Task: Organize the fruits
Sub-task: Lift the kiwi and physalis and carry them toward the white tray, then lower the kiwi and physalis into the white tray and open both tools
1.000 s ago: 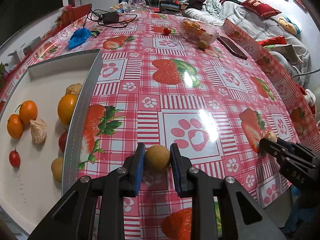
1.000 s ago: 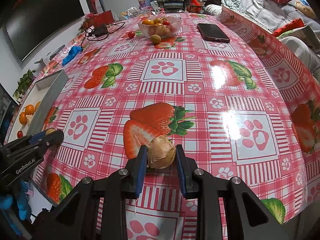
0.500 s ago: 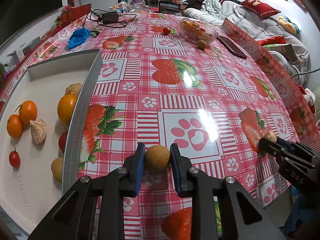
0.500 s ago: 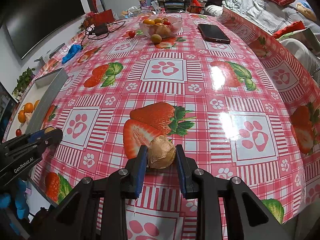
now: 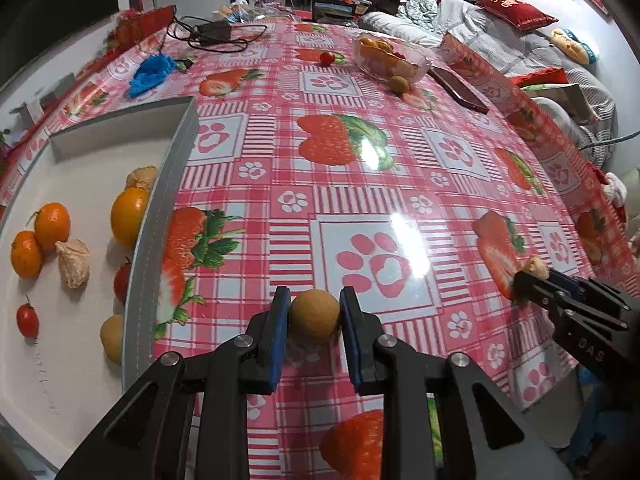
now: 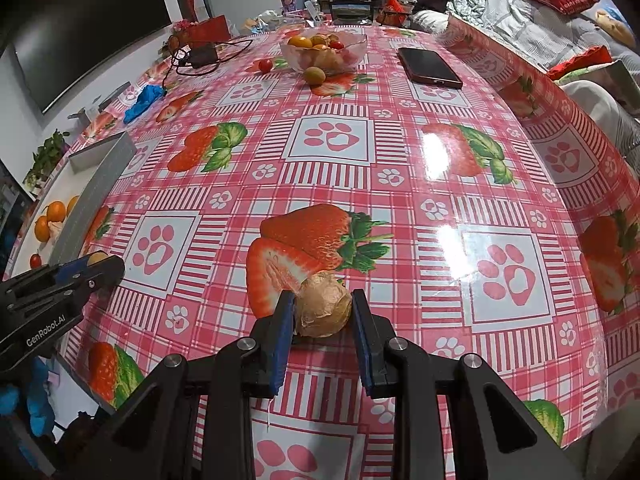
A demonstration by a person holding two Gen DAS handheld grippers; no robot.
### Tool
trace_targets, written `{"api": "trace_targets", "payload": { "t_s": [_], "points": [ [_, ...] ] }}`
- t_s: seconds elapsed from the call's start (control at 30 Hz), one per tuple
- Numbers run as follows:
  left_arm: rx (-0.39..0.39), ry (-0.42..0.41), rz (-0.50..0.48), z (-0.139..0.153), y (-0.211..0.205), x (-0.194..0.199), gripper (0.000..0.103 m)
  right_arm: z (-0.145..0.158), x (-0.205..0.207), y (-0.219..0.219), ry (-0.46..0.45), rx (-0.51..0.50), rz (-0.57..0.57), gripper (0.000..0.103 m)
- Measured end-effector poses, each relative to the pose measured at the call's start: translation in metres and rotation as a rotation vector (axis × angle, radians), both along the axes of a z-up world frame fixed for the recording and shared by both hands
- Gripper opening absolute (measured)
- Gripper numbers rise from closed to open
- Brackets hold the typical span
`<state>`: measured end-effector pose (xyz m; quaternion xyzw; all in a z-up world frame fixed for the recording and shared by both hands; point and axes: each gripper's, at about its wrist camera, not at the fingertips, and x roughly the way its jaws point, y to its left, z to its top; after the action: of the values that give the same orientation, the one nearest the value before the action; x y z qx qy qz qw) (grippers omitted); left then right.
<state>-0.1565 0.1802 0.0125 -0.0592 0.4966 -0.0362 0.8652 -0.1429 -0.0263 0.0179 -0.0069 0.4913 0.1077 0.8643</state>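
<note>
I'm gripping a round tan fruit [image 5: 314, 317] btwn the left gripper [image 5: 313, 322] pads, bottom center of its frame, just right of the white tray [image 5: 160, 216]. I'm clenching the right gripper [image 6: 322, 314] on a papery husked fruit [image 6: 324, 305], lower center of its view, w/ both claws tilting steeply down over the tablecloth [image 6: 360, 184].

Between my blue finger pads [image 5: 279, 332] sits a tan round fruit [image 5: 314, 317]. My other black gripper [image 6: 322, 334] has a light brown papery fruit [image 6: 324, 310]. Beyond my fingers: red-checked tablecloth [image 5: 360, 208] with strawberries and paw prints, white tray [image 5: 80, 168], orange fruits [image 5: 52, 224]
</note>
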Motion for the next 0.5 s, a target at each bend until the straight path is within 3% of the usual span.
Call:
{"api": "trace_targets", "payload": {
  "t_s": [0.23,0.5],
  "points": [
    [-0.056,-0.040,-0.014,0.027,0.008,0.000,0.027,0.019,0.005,0.001,0.006,0.058,0.005,0.029],
    [-0.068,-0.104,0.017,0.072,0.056,0.000,0.027,0.057,0.017,0.034,-0.034,0.068,0.080,0.029]
  ]
}}
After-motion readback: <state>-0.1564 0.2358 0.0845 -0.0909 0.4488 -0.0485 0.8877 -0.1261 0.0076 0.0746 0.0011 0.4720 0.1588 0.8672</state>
